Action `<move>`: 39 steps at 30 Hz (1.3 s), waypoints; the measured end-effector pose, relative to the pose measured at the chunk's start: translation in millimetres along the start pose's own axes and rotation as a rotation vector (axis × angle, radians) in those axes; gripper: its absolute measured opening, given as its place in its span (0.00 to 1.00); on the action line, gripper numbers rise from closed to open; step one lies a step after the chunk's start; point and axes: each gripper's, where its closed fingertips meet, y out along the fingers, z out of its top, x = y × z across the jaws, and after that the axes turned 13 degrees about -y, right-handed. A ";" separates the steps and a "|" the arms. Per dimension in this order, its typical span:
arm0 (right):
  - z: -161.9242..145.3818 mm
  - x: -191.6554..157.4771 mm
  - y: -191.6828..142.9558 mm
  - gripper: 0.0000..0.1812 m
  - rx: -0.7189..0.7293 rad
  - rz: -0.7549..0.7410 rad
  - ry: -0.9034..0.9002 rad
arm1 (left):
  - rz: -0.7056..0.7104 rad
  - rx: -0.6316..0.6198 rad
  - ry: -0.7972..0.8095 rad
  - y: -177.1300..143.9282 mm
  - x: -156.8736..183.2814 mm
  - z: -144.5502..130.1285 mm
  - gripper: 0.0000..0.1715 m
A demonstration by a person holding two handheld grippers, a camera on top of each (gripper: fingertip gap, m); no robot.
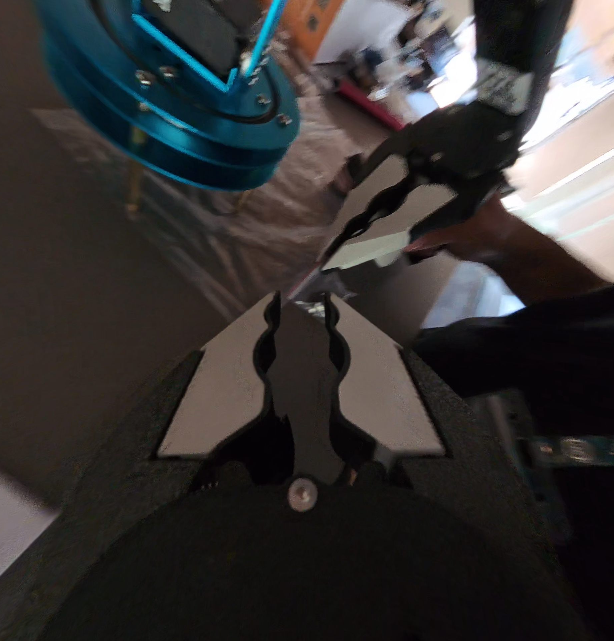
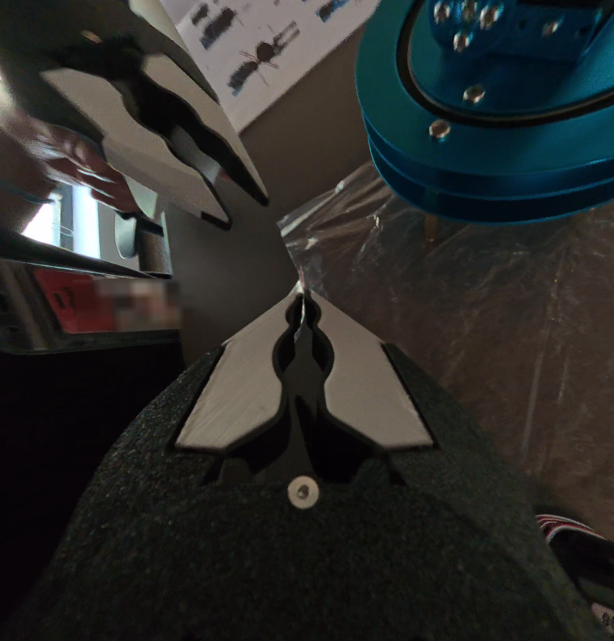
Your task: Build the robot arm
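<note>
A clear plastic bag lies crumpled on a brown table. A blue round metal device with screws stands on thin brass legs over the bag; it also shows in the left wrist view. My right gripper is shut on the bag's edge and pinches the film between its tips. In the left wrist view the right gripper comes in from the upper right. My left gripper is open, with the pinched corner of the bag just ahead of its tips. It shows at upper left in the right wrist view.
A white sheet with printed figures lies at the back. A hand holds the left gripper, and an arm holds the right one. A shiny metal frame with a red panel stands at the left. A striped object lies at lower right. Spacing between my two grippers at the tips: around 6 centimeters.
</note>
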 end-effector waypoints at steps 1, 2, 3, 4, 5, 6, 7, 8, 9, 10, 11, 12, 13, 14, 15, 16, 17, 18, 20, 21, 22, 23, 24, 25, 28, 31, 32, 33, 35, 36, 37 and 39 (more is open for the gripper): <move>5.9 -2.8 -4.7 0.01 0.043 0.016 0.005 | -0.081 0.000 -0.054 1.7 8.7 3.7 0.15; 13.2 -6.4 -10.4 0.00 0.096 0.037 0.008 | -0.133 0.018 -0.086 2.6 13.4 9.6 0.15; 19.8 -7.8 -16.7 0.01 0.146 0.044 0.015 | -0.163 0.038 -0.099 3.3 15.6 14.9 0.15; 24.5 -6.3 -22.9 0.00 0.185 0.034 0.026 | -0.173 0.045 -0.100 4.6 15.6 18.1 0.15; 27.7 -4.4 -28.9 0.00 0.216 0.020 0.034 | -0.163 0.042 -0.095 6.4 14.0 19.5 0.15; 30.1 -2.6 -34.4 0.00 0.242 0.002 0.034 | -0.147 0.036 -0.084 8.4 12.4 20.1 0.16; 30.9 -0.2 -39.7 0.00 0.256 -0.022 0.028 | -0.132 0.033 -0.070 10.0 11.7 20.5 0.16; 30.2 3.7 -45.5 0.00 0.258 -0.056 0.022 | -0.119 0.032 -0.058 11.2 11.8 20.8 0.16; 29.9 8.0 -53.1 0.01 0.262 -0.089 0.020 | -0.102 0.031 -0.050 12.2 11.1 20.6 0.16; 30.5 12.4 -63.3 0.01 0.273 -0.119 0.019 | -0.075 0.029 -0.040 12.8 9.1 19.6 0.16; 30.3 19.5 -76.2 0.00 0.288 -0.163 0.019 | -0.032 0.033 -0.024 12.7 5.0 18.8 0.16; 27.6 29.9 -90.9 0.01 0.301 -0.217 0.032 | 0.028 0.048 0.002 11.3 -1.0 18.9 0.16; 22.3 41.5 -105.4 0.01 0.311 -0.264 0.060 | 0.092 0.059 0.034 9.3 -6.8 18.1 0.16; 14.8 54.3 -118.7 0.00 0.319 -0.307 0.101 | 0.152 0.058 0.065 7.1 -12.0 15.7 0.16; 5.9 69.4 -131.5 0.01 0.329 -0.357 0.140 | 0.208 0.057 0.089 4.7 -16.4 13.8 0.16; -4.3 87.0 -143.9 0.01 0.338 -0.422 0.174 | 0.250 0.054 0.108 3.0 -18.5 12.1 0.16; -16.2 104.8 -153.5 0.00 0.334 -0.480 0.201 | 0.278 0.043 0.126 2.4 -18.2 9.9 0.16; -29.5 120.8 -158.5 0.00 0.310 -0.517 0.214 | 0.303 0.028 0.145 2.8 -16.7 7.8 0.16; -56.6 142.4 -151.3 0.01 0.235 -0.480 0.242 | 0.343 -0.001 0.177 7.0 -10.7 4.1 0.16; -68.3 146.2 -144.2 0.01 0.189 -0.413 0.271 | 0.352 -0.015 0.186 11.5 -5.4 2.2 0.16; -75.2 150.4 -142.1 0.01 0.165 -0.383 0.267 | 0.356 -0.030 0.189 17.5 1.0 0.0 0.17; -79.2 155.3 -144.1 0.01 0.151 -0.383 0.238 | 0.360 -0.041 0.188 24.8 8.4 -1.8 0.16; -83.6 158.9 -147.7 0.01 0.126 -0.381 0.208 | 0.360 -0.049 0.185 33.5 16.7 -3.8 0.16; -90.1 162.9 -153.4 0.06 0.084 -0.382 0.184 | 0.361 -0.058 0.180 43.6 25.5 -5.9 0.16; -104.0 178.5 -191.4 0.15 -0.017 -0.430 0.078 | 0.384 -0.085 0.177 77.6 50.5 -10.6 0.16; -111.2 201.4 -245.2 0.15 0.002 -0.473 0.013 | 0.420 -0.089 0.156 113.9 74.5 -5.1 0.16; -112.8 210.0 -264.5 0.16 0.033 -0.486 0.013 | 0.421 -0.089 0.151 126.7 83.8 -1.6 0.15; -111.8 217.8 -284.6 0.16 0.084 -0.498 0.016 | 0.423 -0.092 0.158 139.6 91.9 2.5 0.15; -102.2 234.0 -329.3 0.16 0.246 -0.547 0.015 | 0.444 -0.107 0.197 164.5 102.8 12.4 0.15; -99.9 244.6 -352.5 0.16 0.318 -0.594 0.017 | 0.460 -0.118 0.218 176.2 105.7 18.3 0.15; -100.9 255.7 -374.4 0.16 0.370 -0.641 0.022 | 0.473 -0.128 0.238 187.6 108.5 24.8 0.15; -110.6 279.2 -413.0 0.17 0.443 -0.746 0.051 | 0.479 -0.154 0.266 209.4 113.3 36.3 0.15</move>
